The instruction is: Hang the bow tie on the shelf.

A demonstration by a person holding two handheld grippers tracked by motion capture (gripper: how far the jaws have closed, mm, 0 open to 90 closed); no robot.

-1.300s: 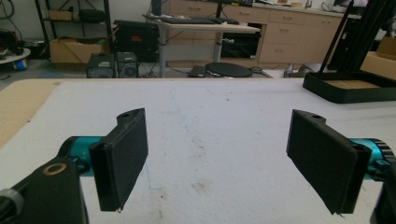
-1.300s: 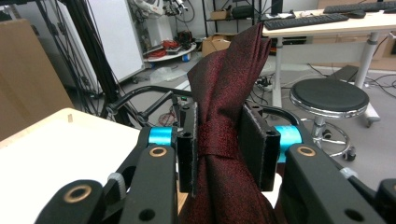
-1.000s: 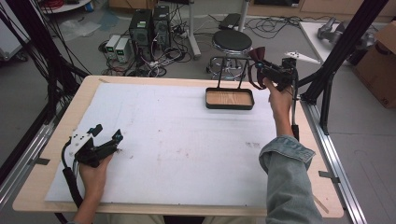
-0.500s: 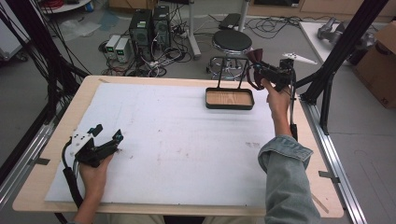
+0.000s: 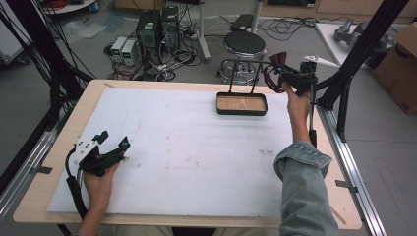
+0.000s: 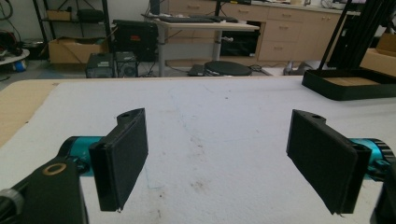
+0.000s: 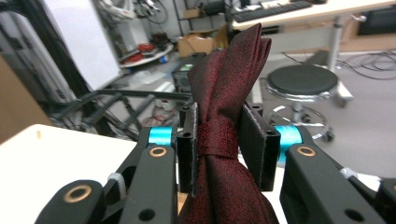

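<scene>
A dark red bow tie (image 7: 224, 126) is pinched at its knot between the jaws of my right gripper (image 7: 218, 140), which is shut on it. In the high view that right gripper (image 5: 280, 73) holds the bow tie (image 5: 276, 63) up in the air, just beyond the table's far right edge and right of a black tray (image 5: 242, 112) with a wooden floor. My left gripper (image 5: 114, 142) rests low on the white sheet at the near left, open, nothing between its pads (image 6: 122, 156). The tray (image 6: 350, 88) lies far off to the right in the left gripper view.
A white sheet (image 5: 196, 147) covers the wooden table (image 5: 59, 147). A round black stool (image 5: 244, 44) stands beyond the far edge, with computer boxes and cables on the floor. Black frame posts (image 5: 361, 44) rise at the right corner.
The right gripper with the bow tie has shifted slightly; the left gripper has stayed in place.
</scene>
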